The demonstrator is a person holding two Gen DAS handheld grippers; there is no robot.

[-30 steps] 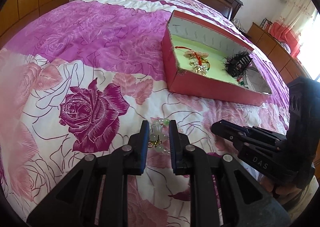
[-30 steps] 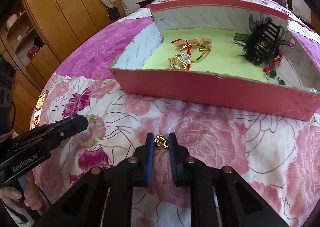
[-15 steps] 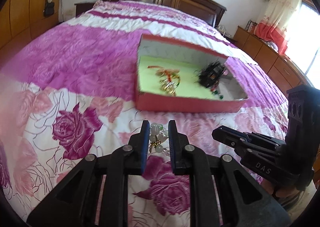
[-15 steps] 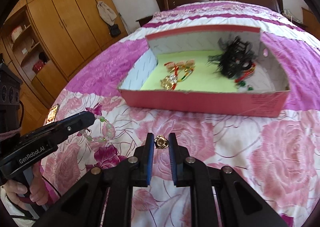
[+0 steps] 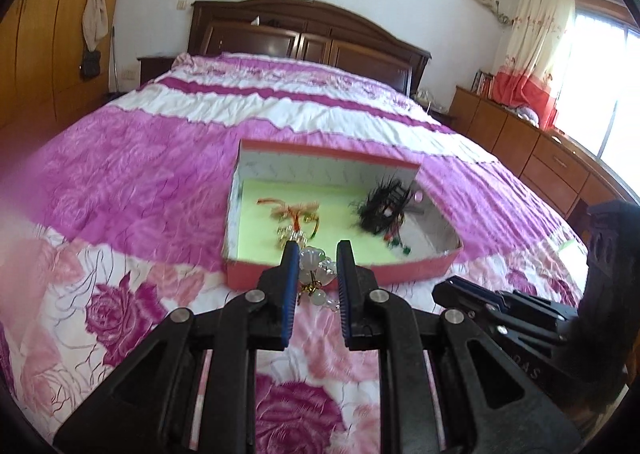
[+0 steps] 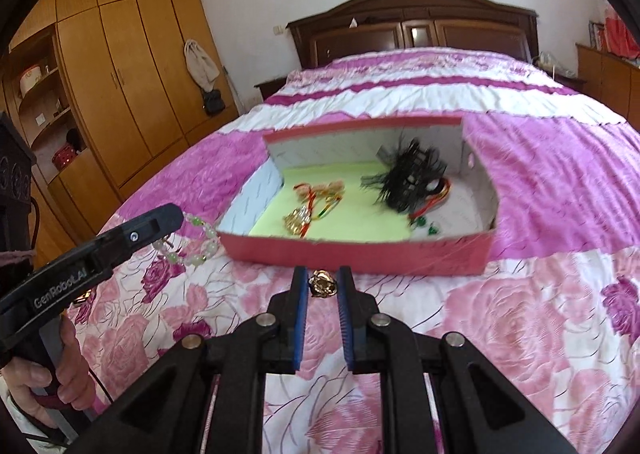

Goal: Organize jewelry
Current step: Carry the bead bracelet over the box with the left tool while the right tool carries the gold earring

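Observation:
A red box (image 5: 404,268) with a pale green floor lies open on the bed; it also shows in the right wrist view (image 6: 360,252). Inside are a black feathered hair clip (image 5: 384,208), gold and red trinkets (image 5: 296,220) and small green beads (image 5: 398,246). My left gripper (image 5: 318,254) is shut on a pale green bead bracelet (image 5: 316,266), held in the air short of the box's near wall; the bracelet hangs from it in the right wrist view (image 6: 192,242). My right gripper (image 6: 322,276) is shut on a small gold ornament (image 6: 322,282), also lifted short of the box.
The bed (image 5: 160,174) has a pink and white rose quilt and a dark wooden headboard (image 5: 304,34). A wooden wardrobe (image 6: 120,94) stands to the left, a low cabinet (image 5: 540,158) and curtained window to the right.
Both grippers have risen off the quilt with their pieces and tilted up, so the box now sits lower and more level in both views. The bracelet now hangs free.

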